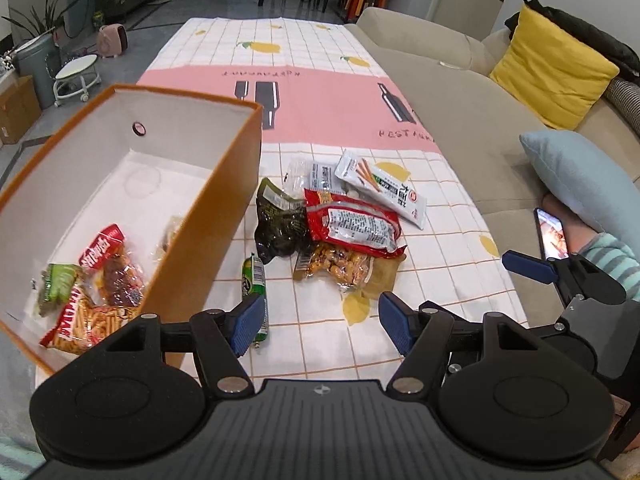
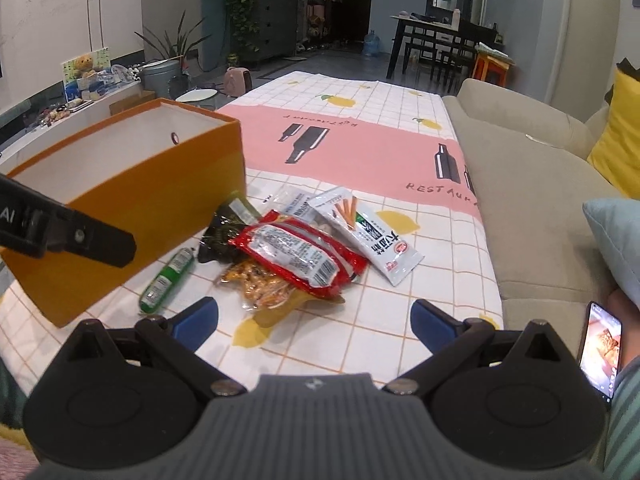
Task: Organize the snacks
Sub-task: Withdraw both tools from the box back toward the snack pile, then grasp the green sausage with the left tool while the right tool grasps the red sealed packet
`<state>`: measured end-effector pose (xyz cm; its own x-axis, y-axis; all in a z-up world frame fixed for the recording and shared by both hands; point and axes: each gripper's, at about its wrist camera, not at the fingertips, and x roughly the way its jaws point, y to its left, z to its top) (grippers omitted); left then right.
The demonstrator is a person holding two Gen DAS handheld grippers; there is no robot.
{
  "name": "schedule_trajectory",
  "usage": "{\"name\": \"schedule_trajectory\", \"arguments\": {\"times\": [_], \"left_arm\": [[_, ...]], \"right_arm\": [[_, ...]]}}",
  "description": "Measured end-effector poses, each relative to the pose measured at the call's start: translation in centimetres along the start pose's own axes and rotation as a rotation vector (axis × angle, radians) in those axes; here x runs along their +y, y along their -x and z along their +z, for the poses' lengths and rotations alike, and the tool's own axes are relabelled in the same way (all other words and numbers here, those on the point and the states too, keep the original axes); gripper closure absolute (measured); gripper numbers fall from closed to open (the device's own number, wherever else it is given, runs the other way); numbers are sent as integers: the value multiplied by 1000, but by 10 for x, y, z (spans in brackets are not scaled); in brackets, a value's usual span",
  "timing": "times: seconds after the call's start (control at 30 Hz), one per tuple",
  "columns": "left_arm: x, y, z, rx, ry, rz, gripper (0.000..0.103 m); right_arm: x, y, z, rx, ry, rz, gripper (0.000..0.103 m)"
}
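An orange box (image 1: 224, 184) (image 2: 160, 200) stands at the left of the table and holds several snack packs (image 1: 92, 292). A pile of snacks lies right of it: a red pack (image 1: 352, 224) (image 2: 300, 256), a white pack (image 1: 384, 188) (image 2: 376, 236), a dark green pack (image 1: 280, 224) (image 2: 224, 232), a clear pack of fried snacks (image 1: 340, 266) (image 2: 260, 280) and a green sausage stick (image 1: 254, 284) (image 2: 168, 280). My left gripper (image 1: 320, 324) is open and empty, near the sausage. My right gripper (image 2: 316, 324) is open and empty, just short of the pile.
The table has a lemon-print and pink cloth (image 1: 312, 92). A beige sofa (image 1: 460, 112) with a yellow cushion (image 1: 552, 72) and a blue cushion (image 1: 580, 176) runs along the right. A person's phone (image 2: 602, 352) is at the right edge.
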<state>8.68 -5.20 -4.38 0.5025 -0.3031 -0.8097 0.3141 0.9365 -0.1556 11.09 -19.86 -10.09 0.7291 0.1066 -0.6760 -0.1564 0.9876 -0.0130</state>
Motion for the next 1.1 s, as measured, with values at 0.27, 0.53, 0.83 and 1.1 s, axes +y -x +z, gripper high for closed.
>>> {"name": "schedule_trajectory", "arguments": {"times": [0.27, 0.53, 0.83, 1.1], "left_arm": [[3, -30, -5, 10, -13, 20, 24], [12, -62, -8, 52, -23, 108, 24], [17, -81, -3, 80, -26, 133, 28], [27, -91, -1, 125, 40, 117, 33]], "right_arm": [[2, -23, -7, -1, 72, 8, 4], [10, -49, -4, -11, 97, 14, 6], [16, -76, 2, -18, 199, 3, 11], [20, -106, 10, -37, 298, 57, 11]]}}
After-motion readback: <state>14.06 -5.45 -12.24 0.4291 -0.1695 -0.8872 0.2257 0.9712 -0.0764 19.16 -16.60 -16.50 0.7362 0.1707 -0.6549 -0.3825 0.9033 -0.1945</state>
